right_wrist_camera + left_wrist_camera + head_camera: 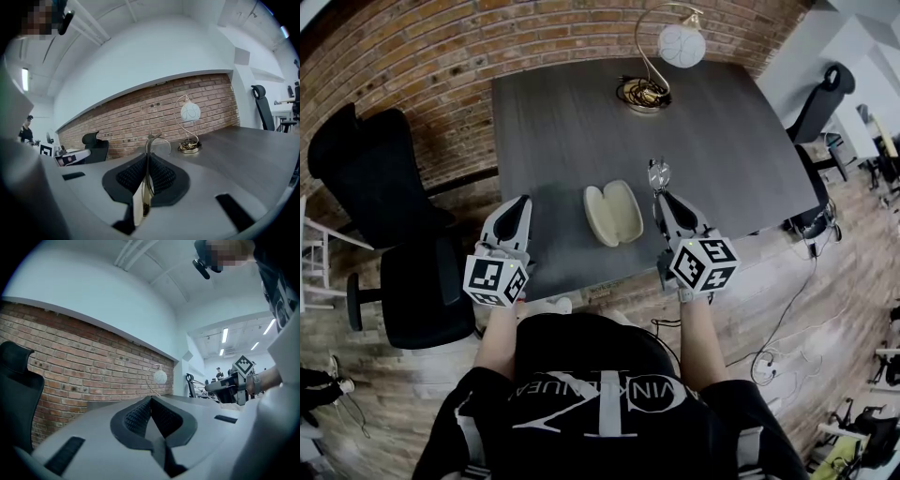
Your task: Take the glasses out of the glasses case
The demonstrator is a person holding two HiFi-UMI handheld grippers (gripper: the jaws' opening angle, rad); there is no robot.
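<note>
The cream glasses case [614, 214] lies open and empty on the dark grey table [731, 141], between my two grippers. My right gripper [660, 194] is shut on the folded thin-framed glasses [658, 173], held just right of the case near the table's front edge. In the right gripper view the glasses [151, 140] stick up edge-on between the pads. My left gripper [522, 201] hovers left of the case, its jaws together with nothing between them; the left gripper view shows its tips [151, 399] meeting.
A lamp with a white globe [681, 44] and a coiled cable at its base [642, 94] stands at the table's far side against the brick wall. A black office chair [366, 173] is to the left, another [820, 98] to the right.
</note>
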